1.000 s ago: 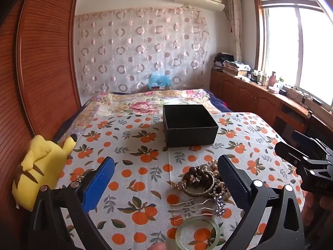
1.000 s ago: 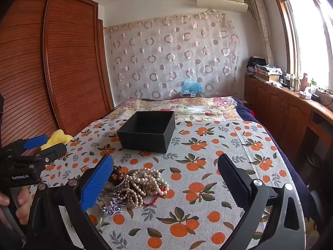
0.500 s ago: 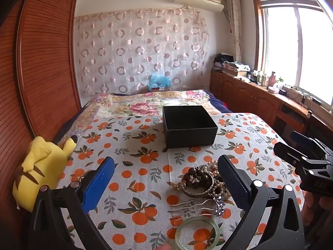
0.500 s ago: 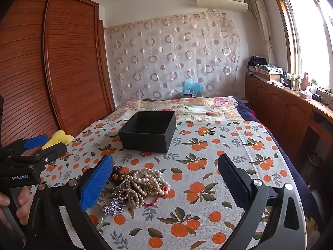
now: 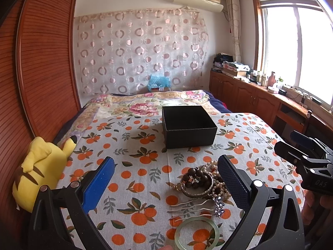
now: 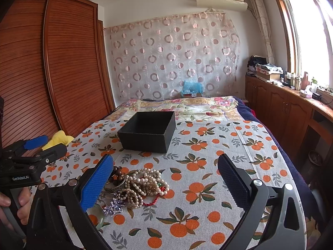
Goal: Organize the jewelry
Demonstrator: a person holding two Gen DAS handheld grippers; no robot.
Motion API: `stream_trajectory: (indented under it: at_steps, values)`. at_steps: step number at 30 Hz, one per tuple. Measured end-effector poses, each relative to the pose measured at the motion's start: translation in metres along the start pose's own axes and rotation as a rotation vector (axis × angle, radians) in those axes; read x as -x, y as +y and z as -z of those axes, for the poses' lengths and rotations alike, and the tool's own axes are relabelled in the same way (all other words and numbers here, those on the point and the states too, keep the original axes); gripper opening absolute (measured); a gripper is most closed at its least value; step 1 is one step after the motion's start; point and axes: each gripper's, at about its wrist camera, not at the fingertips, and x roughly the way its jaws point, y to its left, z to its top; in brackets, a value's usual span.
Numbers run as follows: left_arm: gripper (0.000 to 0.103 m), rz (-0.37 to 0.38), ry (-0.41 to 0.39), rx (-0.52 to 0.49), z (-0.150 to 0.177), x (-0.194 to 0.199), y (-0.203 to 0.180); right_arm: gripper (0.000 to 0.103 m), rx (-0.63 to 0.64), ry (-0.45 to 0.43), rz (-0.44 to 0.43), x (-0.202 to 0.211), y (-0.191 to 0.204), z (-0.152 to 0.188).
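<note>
A pile of jewelry lies on the orange-print cloth: a wooden bead bracelet [image 5: 194,179], a metal bangle [image 5: 196,190], pearl strands [image 6: 143,183], silver hairpins [image 5: 190,205], a purple flower clip [image 6: 114,205] and a green jade bangle [image 5: 196,232]. An open, empty black box [image 5: 188,126] stands beyond the pile; it also shows in the right wrist view [image 6: 148,131]. My left gripper [image 5: 166,179] is open above the cloth, the pile near its right finger. My right gripper [image 6: 165,179] is open, the pile near its left finger.
A yellow plush toy [image 5: 39,170] lies at the cloth's left edge by the wooden wardrobe [image 5: 37,73]. A floral quilt [image 5: 145,102] covers the bed's far end. Wooden cabinets [image 6: 287,108] with clutter run along the right under the window.
Both grippers have drifted very slightly; the view is almost unchanged. Both stay open and the jewelry has not moved.
</note>
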Motion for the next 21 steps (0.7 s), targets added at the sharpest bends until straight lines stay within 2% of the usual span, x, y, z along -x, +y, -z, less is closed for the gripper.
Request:
stream_trajectory:
  at_steps: [21]
  values:
    - [0.096,0.002,-0.006,0.002,0.0028,0.0046,0.0014,0.101,-0.003,-0.002,-0.002,0.0023,0.001,-0.0011]
